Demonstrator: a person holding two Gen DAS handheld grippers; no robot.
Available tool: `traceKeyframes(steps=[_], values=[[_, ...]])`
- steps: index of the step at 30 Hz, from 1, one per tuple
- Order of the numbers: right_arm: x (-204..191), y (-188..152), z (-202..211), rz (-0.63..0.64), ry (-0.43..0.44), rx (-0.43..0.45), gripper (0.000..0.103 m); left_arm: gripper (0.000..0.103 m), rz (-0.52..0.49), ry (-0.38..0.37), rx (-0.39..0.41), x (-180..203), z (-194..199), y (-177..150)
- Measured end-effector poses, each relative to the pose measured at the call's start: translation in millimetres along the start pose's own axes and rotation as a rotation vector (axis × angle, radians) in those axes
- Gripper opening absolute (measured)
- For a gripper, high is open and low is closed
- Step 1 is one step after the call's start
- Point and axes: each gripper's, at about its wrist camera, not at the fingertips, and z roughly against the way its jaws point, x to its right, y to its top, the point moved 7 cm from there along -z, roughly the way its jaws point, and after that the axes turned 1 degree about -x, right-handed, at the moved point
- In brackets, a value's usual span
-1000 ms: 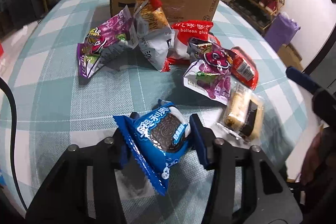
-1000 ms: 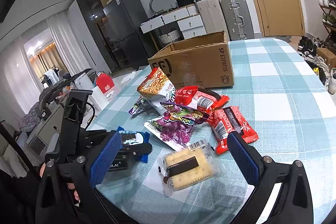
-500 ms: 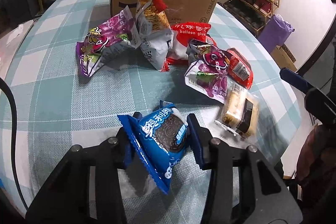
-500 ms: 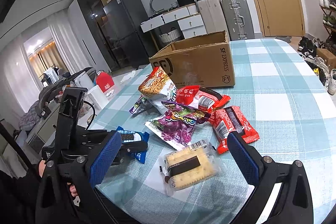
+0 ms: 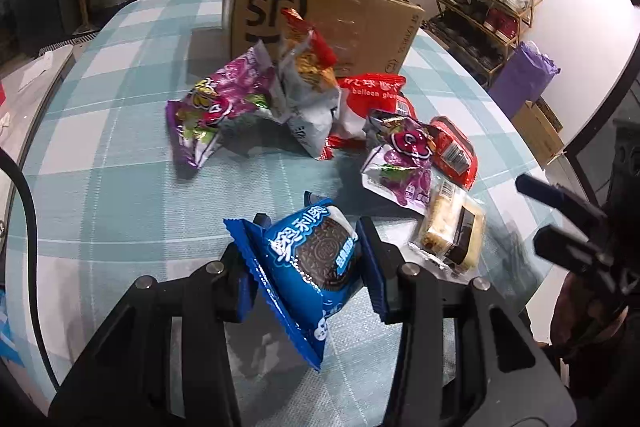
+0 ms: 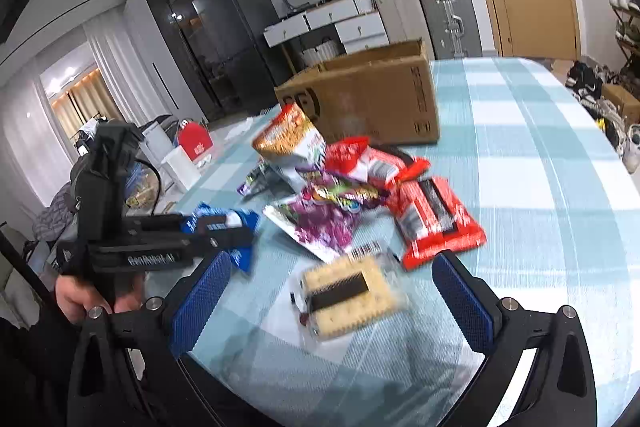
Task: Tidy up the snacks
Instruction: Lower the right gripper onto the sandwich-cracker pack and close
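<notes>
My left gripper (image 5: 306, 259) is shut on a blue cookie packet (image 5: 308, 263), held a little above the checked tablecloth (image 5: 100, 187). From the right wrist view the same left gripper (image 6: 224, 231) holds the blue cookie packet (image 6: 244, 219) at the left. My right gripper (image 6: 332, 291) stands open above a clear-wrapped cracker sandwich (image 6: 348, 291), not touching it. Beyond lie purple candy bags (image 5: 216, 107), a chip bag (image 5: 308, 87), red packets (image 5: 452, 151) and an open cardboard box (image 5: 320, 19).
The table's near edge (image 6: 360, 387) curves close under my right gripper. A person's hand (image 6: 76, 295) grips the left tool. Suitcases (image 6: 424, 3), drawers and a dark cabinet stand behind the table; a shoe rack (image 5: 488, 3) is at the right.
My left gripper has lifted the blue cookie packet off the cloth and moved it slightly toward the snack pile. My right gripper stays open in about the same place.
</notes>
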Motion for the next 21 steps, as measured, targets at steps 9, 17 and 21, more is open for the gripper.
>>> traceKeyframes(steps=[9, 17, 21], values=[[1, -22, -21, 0.076, -0.046, -0.100, 0.103, 0.041, 0.017, 0.011, 0.017, -14, 18, -3], [-6, -24, -46, 0.126, -0.053, -0.165, 0.103, 0.041, 0.035, 0.016, 0.019, -19, 20, -10], [-6, -22, -53, 0.122, -0.068, -0.180, 0.102, 0.041, 0.048, 0.020, 0.014, -25, 20, -12]])
